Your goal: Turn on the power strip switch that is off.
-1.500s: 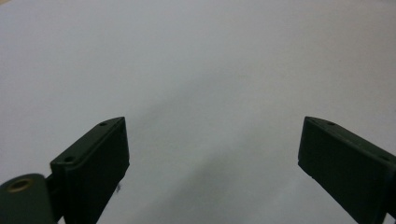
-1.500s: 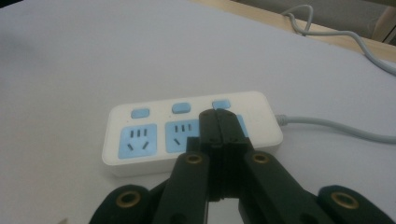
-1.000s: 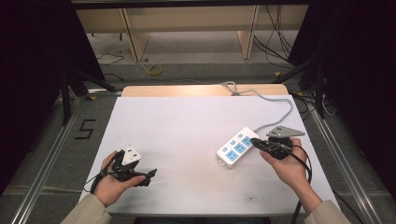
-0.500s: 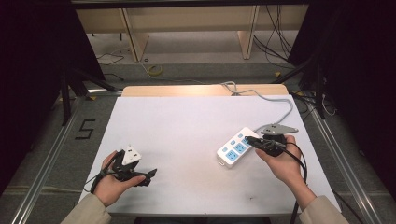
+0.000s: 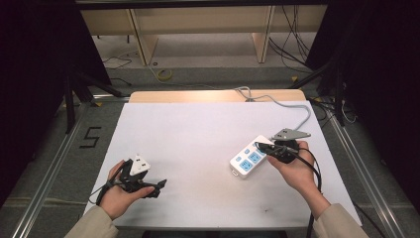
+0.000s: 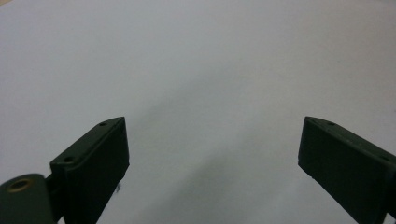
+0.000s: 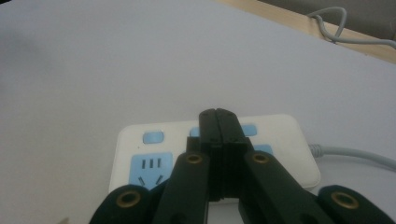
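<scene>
I have the right tongs (image 5: pixel 261 147) pinched shut and empty, their tip over the blue-and-white power strip (image 5: pixel 246 159) at the right side of the table (image 5: pixel 198 129), likely to press its switch; whether they touch, I cannot tell. Next I'd push down gently. My left tongs (image 5: pixel 157 187) rest wide apart, well away. The strip's grey cord (image 5: pixel 297 106) trails off the far edge; nothing stands in the way.

One readable mark: black digit "5" (image 5: pixel 90 137) on the grey floor (image 5: pixel 59 163), at about 9 o'clock from the table (image 5: pixel 198 144). No other legible text.
</scene>
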`<state>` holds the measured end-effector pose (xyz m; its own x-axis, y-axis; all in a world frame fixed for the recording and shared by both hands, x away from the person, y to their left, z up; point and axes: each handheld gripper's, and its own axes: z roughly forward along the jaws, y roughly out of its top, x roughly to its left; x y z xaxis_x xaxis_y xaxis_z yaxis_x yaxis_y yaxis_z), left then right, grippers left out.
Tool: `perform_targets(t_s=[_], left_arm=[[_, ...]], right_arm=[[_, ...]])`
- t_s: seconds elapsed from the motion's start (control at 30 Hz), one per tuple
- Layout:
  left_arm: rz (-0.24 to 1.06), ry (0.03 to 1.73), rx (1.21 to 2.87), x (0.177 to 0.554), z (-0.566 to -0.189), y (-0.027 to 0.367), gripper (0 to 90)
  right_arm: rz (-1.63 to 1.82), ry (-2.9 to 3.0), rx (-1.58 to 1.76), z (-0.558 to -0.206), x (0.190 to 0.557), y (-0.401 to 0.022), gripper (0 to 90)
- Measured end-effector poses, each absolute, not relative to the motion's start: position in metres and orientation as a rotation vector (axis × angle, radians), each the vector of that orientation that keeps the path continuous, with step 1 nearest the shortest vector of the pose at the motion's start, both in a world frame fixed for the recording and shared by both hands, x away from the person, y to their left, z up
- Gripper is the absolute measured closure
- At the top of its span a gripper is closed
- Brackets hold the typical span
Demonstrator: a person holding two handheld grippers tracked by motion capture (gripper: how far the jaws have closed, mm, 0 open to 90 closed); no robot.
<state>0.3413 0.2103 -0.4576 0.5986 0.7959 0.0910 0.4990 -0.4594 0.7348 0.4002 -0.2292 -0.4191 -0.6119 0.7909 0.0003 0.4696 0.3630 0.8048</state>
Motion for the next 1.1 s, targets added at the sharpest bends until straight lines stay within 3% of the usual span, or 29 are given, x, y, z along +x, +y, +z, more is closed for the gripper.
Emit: perform_targets(t_s=[1.1], left_arm=[[0.564,1.014,2.153,0.342,-0.458,0.209,8.4]], right_arm=[[1.106,2.295,1.091,-0.424,0.415,-0.21,90.0]])
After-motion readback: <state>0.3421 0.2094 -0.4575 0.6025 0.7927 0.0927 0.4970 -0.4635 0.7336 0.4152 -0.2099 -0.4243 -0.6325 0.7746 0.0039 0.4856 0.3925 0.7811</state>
